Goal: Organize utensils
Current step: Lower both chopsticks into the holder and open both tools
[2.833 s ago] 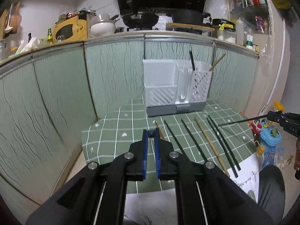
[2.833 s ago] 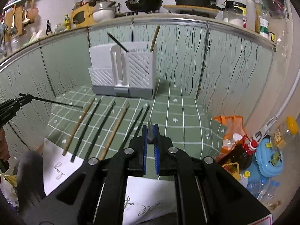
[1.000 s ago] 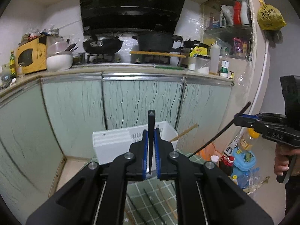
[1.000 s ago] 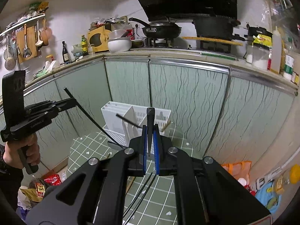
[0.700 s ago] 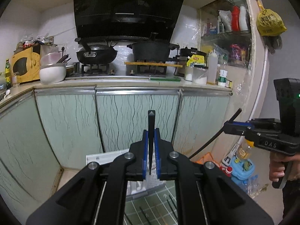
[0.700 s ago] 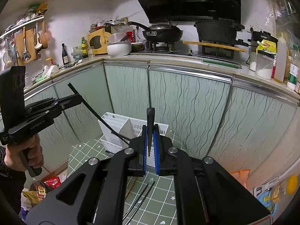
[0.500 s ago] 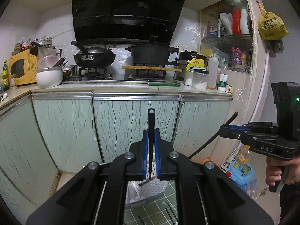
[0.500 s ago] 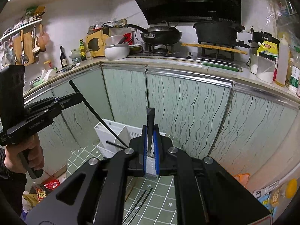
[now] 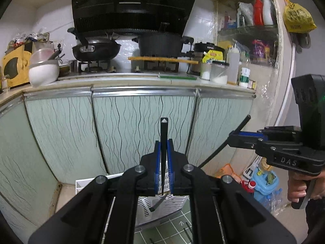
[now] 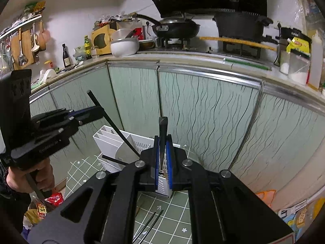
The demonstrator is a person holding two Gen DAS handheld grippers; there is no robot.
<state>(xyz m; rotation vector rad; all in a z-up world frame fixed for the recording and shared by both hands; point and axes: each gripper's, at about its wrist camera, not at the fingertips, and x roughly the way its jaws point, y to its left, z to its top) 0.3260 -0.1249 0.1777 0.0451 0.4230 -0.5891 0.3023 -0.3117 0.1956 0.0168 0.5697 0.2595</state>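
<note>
While each hand-held gripper [image 9: 163,152] [image 10: 163,152] is pinching one black chopstick [image 9: 164,138] [image 10: 163,134] mid-shaft, both are nearing the white holder [image 10: 130,142]. Sticks are probably handling stiff, light, slippery.

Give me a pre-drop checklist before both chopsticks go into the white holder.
1. Left tool gripping: ok, shut on a black chopstick standing up between its blue pads.
2. Right tool gripping: ok, shut on a second black chopstick.
3. White slotted plastic utensil holder in sight: ok, below and ahead of both tools.
4. Chopstick lower tips over a holder compartment: cannot tell, the tools' bodies hide them.
5. Target compartment free: cannot tell; one black chopstick already leans inside the holder.
6. Remaining work: not ok, thin black chopsticks lie on the green tiled mat.
</note>
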